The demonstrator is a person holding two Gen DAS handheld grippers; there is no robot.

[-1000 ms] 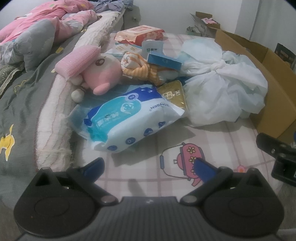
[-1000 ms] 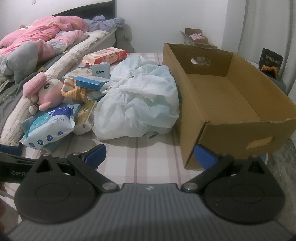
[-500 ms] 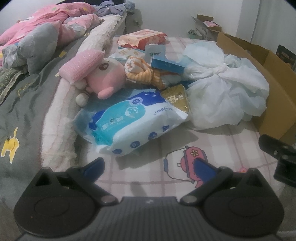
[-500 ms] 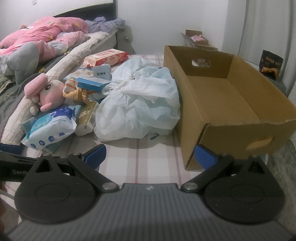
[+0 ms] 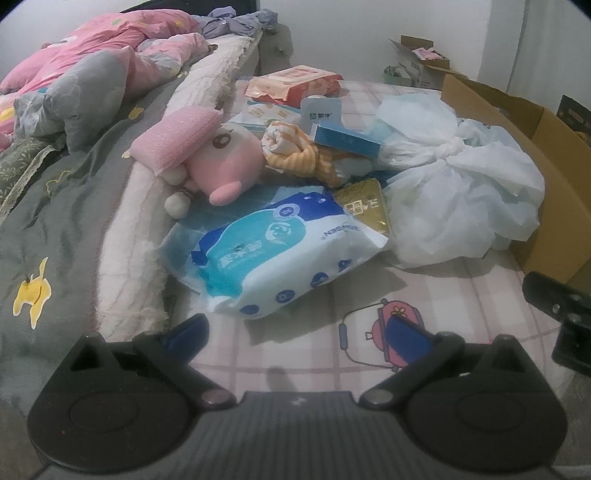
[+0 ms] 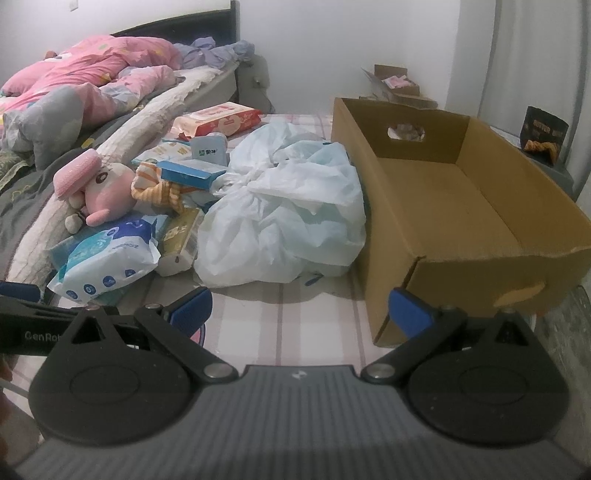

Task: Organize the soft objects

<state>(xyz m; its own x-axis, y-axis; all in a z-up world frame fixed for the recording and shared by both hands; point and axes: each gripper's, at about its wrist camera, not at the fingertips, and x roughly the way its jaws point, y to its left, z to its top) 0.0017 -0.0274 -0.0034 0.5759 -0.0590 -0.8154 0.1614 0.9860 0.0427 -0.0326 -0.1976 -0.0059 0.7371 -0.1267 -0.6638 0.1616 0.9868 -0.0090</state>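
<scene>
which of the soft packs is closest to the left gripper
The blue and white wipes pack, lying just ahead of the open left gripper. The red and pink pack lies far back in the pile.

a pink quilt (image 5: pixel 99 48) is lying bunched on the grey bedspread (image 5: pixel 55 206), which is carrying a yellow cartoon figure, and purple cloth (image 6: pixel 218 51) is sitting crumpled by the dark headboard (image 6: pixel 177 33). a pale ribbed blanket edge (image 5: pixel 129 221) is running down beside the pink-checked sheet (image 5: pixel 461 295), whose print is showing a small pink cartoon character. a small open carton (image 6: pixel 395 83) is standing against the white wall (image 6: pixel 314 44) at the back, with something pink inside. a dark snack bag (image 6: pixel 545 134) is standing upright at the far right, just in front of a grey curtain (image 6: pixel 535 55).
</scene>
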